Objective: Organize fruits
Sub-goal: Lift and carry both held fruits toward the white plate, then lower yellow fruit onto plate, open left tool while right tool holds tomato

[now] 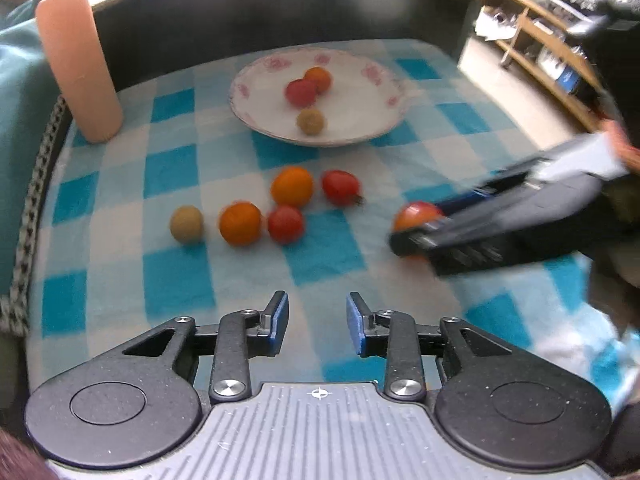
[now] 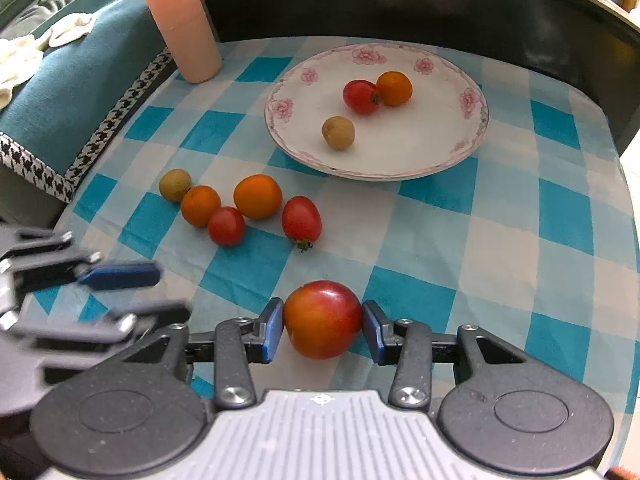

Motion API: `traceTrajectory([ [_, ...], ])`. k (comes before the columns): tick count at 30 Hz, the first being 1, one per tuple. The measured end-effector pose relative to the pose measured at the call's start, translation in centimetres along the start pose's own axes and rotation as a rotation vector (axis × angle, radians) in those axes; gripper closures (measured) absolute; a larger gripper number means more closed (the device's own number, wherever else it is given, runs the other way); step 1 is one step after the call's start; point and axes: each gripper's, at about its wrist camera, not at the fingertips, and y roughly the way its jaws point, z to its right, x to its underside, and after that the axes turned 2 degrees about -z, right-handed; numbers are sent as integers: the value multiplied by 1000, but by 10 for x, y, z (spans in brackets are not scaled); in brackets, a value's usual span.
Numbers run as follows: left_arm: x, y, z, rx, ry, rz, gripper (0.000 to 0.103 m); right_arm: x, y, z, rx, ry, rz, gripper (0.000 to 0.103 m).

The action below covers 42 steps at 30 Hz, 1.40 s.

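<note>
My right gripper (image 2: 323, 312) is shut on a red-orange round fruit (image 2: 322, 320), both blue pads against its sides, low over the checked cloth. The left wrist view shows this gripper (image 1: 404, 236) blurred at the right with the fruit (image 1: 418, 214). My left gripper (image 1: 317, 304) is open with nothing between its pads; it appears blurred at the left edge of the right wrist view (image 2: 120, 292). A flowered white plate (image 2: 420, 144) holds a red tomato (image 2: 361, 97), an orange fruit (image 2: 394, 88) and a tan fruit (image 2: 338, 132). Several loose fruits (image 2: 258, 196) lie in a cluster in front of the plate.
A tall pink cup (image 2: 180, 20) stands at the cloth's back left corner. A teal cushion with a houndstooth border (image 2: 80, 92) lies along the left edge. A dark raised wall (image 2: 400, 4) runs behind the plate. Wooden shelves (image 1: 552, 52) stand off to the right.
</note>
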Motion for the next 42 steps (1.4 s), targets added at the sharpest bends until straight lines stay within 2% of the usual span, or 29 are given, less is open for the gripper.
traceTrajectory([
  [3, 18, -15, 16, 46, 35, 1, 61, 5, -2, 0, 22, -10, 4, 49],
  [8, 50, -21, 48, 134, 109, -40, 60, 14, -10, 3, 36, -9, 12, 49],
  [12, 61, -5, 76, 107, 216, -57, 59, 22, -21, 4, 42, 6, 28, 49],
  [15, 59, 6, 84, 127, 232, -75, 59, 28, -30, 4, 48, 18, 42, 49],
  [24, 53, 16, 99, 82, 271, -76, 64, 41, -40, 10, 53, 55, 61, 49],
  [27, 54, 17, 103, 75, 258, -78, 71, 40, -42, 13, 54, 61, 67, 49],
  [34, 44, 9, 97, 51, 221, -57, 71, 32, -48, 14, 43, 66, 93, 49],
  [42, 1, -1, 56, -8, 63, 26, 71, 14, -54, 19, 48, 80, 134, 49],
])
